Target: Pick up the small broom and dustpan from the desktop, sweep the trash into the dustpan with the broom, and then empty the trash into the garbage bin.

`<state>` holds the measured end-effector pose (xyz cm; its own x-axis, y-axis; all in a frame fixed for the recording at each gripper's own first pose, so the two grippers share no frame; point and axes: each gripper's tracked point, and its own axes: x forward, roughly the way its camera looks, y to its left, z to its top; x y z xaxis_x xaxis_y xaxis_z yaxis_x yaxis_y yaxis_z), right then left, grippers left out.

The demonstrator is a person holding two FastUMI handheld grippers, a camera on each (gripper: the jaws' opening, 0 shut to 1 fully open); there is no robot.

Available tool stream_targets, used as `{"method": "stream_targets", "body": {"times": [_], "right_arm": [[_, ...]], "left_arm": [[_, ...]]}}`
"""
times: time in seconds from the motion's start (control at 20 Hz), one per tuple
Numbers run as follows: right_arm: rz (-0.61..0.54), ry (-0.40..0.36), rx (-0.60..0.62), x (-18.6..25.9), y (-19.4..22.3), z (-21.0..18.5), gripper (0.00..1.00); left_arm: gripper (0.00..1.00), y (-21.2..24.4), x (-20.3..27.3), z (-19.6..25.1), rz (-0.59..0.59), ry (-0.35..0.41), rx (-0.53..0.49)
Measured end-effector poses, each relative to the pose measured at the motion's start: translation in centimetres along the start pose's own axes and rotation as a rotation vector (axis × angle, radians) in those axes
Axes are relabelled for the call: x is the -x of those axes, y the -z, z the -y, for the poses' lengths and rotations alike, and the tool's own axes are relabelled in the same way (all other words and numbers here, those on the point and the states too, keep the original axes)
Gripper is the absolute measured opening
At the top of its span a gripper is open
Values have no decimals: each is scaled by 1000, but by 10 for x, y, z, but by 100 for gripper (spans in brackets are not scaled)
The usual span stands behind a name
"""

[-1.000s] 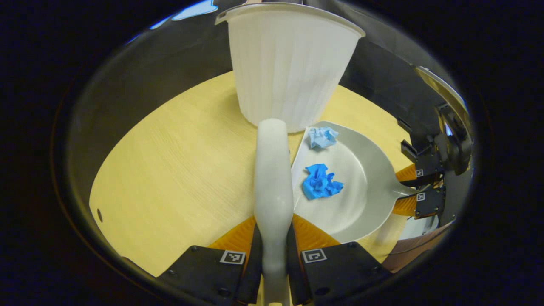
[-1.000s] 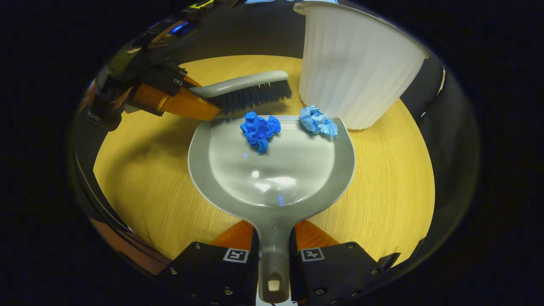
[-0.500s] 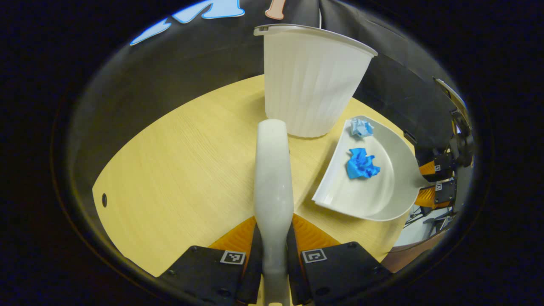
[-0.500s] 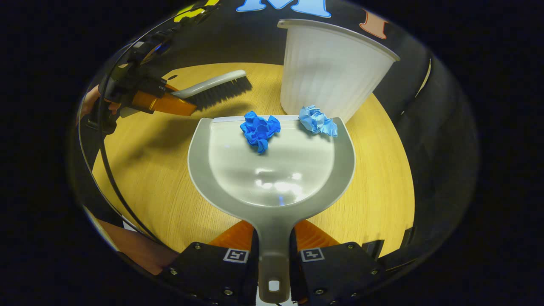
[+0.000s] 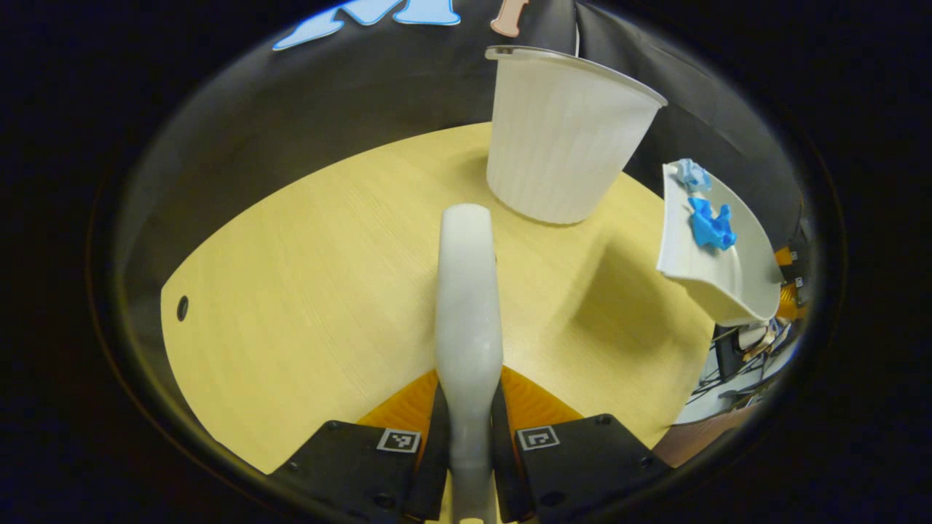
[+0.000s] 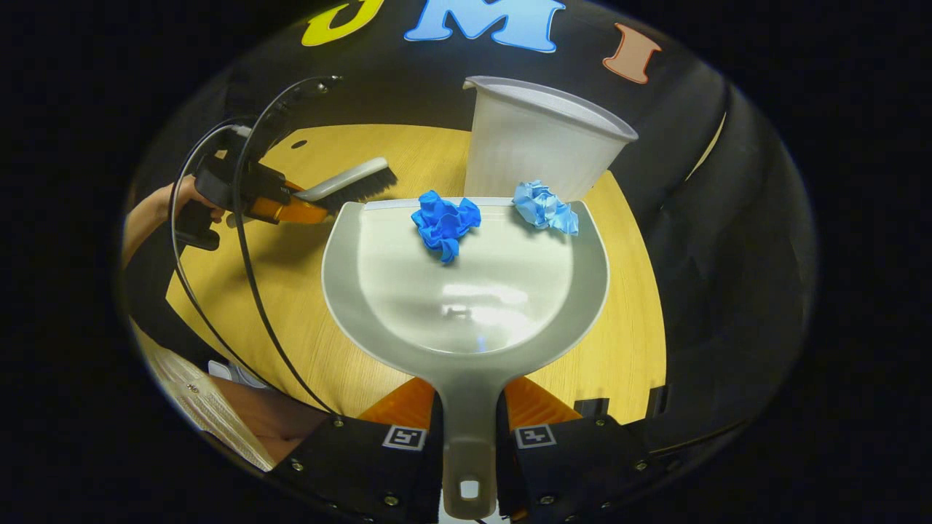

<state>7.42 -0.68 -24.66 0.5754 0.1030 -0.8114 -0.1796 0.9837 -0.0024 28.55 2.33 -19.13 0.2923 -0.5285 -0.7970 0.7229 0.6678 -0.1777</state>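
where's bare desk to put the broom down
Bare desktop runs from the small hole to the broom. Crowded by the garbage bin, with the lifted dustpan beside it.

The dustpan (image 5: 717,269) hides most of the right tongs, and the bin's (image 6: 539,149) inside is unseen.
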Motion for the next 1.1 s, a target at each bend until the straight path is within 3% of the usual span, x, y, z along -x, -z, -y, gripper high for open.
{"method": "stream_targets", "body": {"times": [0.15,0.2,0.5,1.0,1.1], "right_arm": [[6,-24,4,2,-2,2,27],[8,-29,5,5,-2,3,30],[18,-51,47,15,-5,13,29],[65,-163,57,38,-24,29,30],[74,-168,56,41,-26,33,30]], "left_arm": [[33,16,-13,-8,0,-12,14],[31,22,-18,-9,0,-16,19],[37,67,-51,-18,3,-53,51],[34,73,-24,-25,34,-79,128],[37,75,-18,-24,38,-85,142]]}}
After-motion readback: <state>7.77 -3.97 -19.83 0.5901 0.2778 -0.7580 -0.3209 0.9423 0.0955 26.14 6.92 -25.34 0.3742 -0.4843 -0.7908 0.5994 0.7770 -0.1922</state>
